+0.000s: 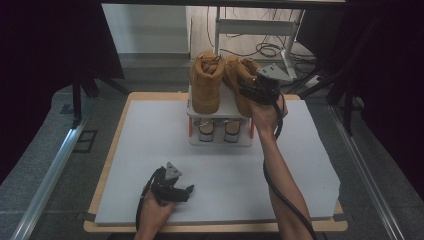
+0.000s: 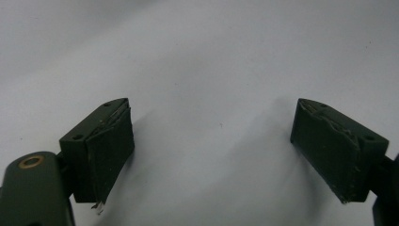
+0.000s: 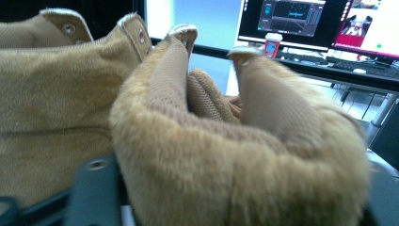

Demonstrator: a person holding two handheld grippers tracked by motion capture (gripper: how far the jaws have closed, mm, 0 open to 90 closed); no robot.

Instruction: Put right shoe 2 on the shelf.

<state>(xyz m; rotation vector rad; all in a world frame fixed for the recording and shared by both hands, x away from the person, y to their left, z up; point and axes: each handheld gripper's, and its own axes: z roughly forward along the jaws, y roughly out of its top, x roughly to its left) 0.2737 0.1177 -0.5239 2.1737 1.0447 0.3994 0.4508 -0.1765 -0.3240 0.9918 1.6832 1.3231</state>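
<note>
1. Your right gripper [image 1: 250, 92] was at the far side of the table [image 1: 150, 150], up at the top shelf of a small white shoe rack [image 1: 227, 107], with your right forearm reaching in from the near edge.
2. The right boot [image 1: 239, 75] of a tan pair stood on that top shelf, tilted toward its mate, and your right gripper was at its heel collar.
3. In the right gripper view the furry collar of that boot [image 3: 235, 155] lay between the two black jaws, which stood either side of it; I could not tell whether the pads pressed on it or stood just clear.
4. The left boot [image 1: 206, 85] stood upright just to the left of the first, the two touching at the top.
5. On the lower shelf of the rack a second pair of shoes [image 1: 219, 131] sat side by side, pale with a darker opening.
6. Your left gripper [image 1: 186, 191] rested near the near edge of the table, left of centre, pointing right, well apart from the rack.
7. In the left gripper view its jaws stood wide, with nothing between them but the grey table top [image 2: 211, 70].
8. Beyond the boots, the right gripper view showed monitors [image 3: 291, 19] on a desk far off.
</note>
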